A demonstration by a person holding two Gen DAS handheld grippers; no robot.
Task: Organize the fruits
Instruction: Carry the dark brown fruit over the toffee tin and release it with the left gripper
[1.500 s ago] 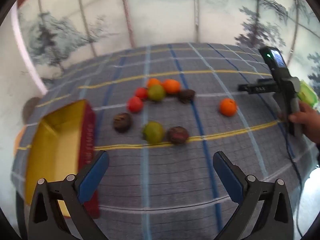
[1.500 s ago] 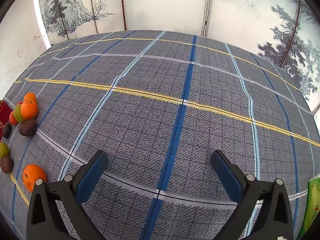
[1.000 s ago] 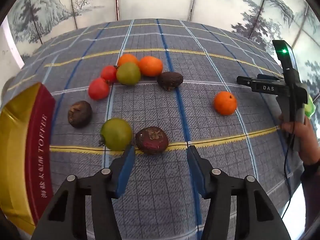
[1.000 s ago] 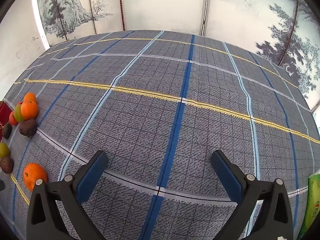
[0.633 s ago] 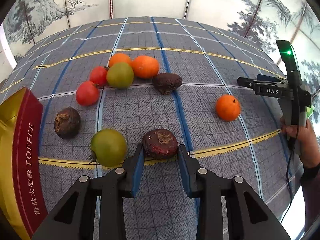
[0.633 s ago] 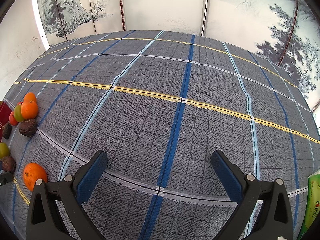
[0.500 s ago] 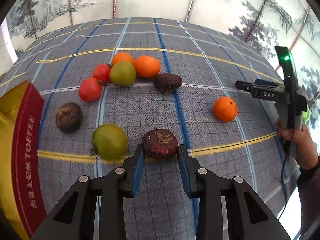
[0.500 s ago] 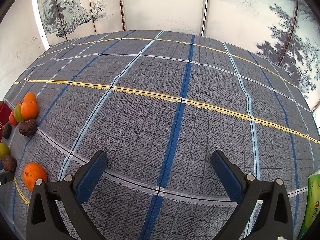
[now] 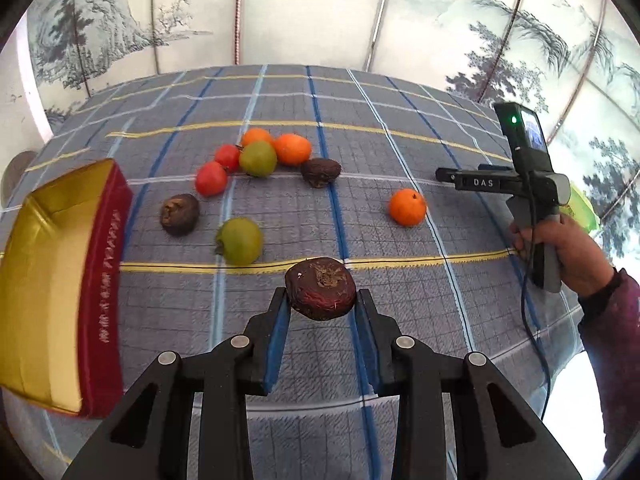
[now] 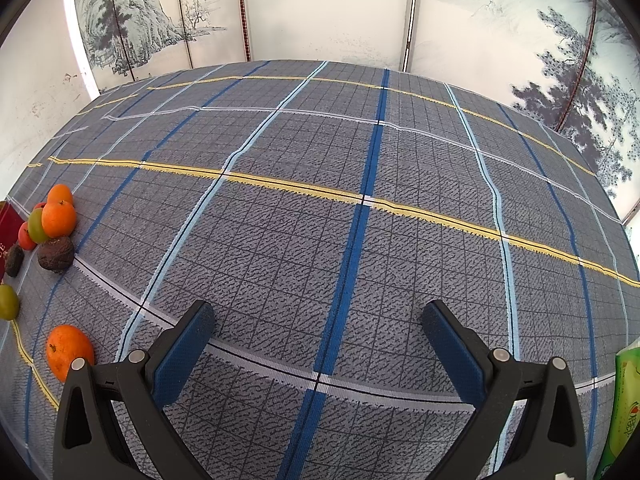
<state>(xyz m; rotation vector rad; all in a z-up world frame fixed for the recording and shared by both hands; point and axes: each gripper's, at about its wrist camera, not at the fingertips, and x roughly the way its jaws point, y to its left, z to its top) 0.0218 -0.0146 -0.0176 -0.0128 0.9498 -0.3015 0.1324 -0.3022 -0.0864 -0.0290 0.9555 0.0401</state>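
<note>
— Left claw pinching the dark wrinkled fruit between both blue pads, apparently lifted just above the checked cloth on the desk. Looks secure?

— Seems so, held near the widest part, stem scar facing up. Best kept level and pinched no harder; probably soft-skinned, likely to bruise or slip if squeezed.

— Where to next?

— Probably toward the red-and-gold box on the left, open side up and nothing visible inside. Needs lifting high enough to clear the red wall, then lowering over the gold floor before letting go.

— Anything in the way?

— The green fruit sits just left of the path, another dark fruit beyond it near the box corner. Safer to pass on the near side of both, across bare cloth.

— And the rest?

— A cluster farther back: red tomatoes, a green one, two oranges, a third dark fruit. One lone orange off to the right, well apart.

— Right claw?

— Spread wide, holding nothing, hovering over bare cloth with lots of room ahead. From the left camera, gripped in the right hand beside the lone orange, well clear of the route to the box.

— Edges?

— Near desk edge close below the left claw; box overhanging or very near the left edge, hard to tell which. Worth releasing toward the box middle.
</note>
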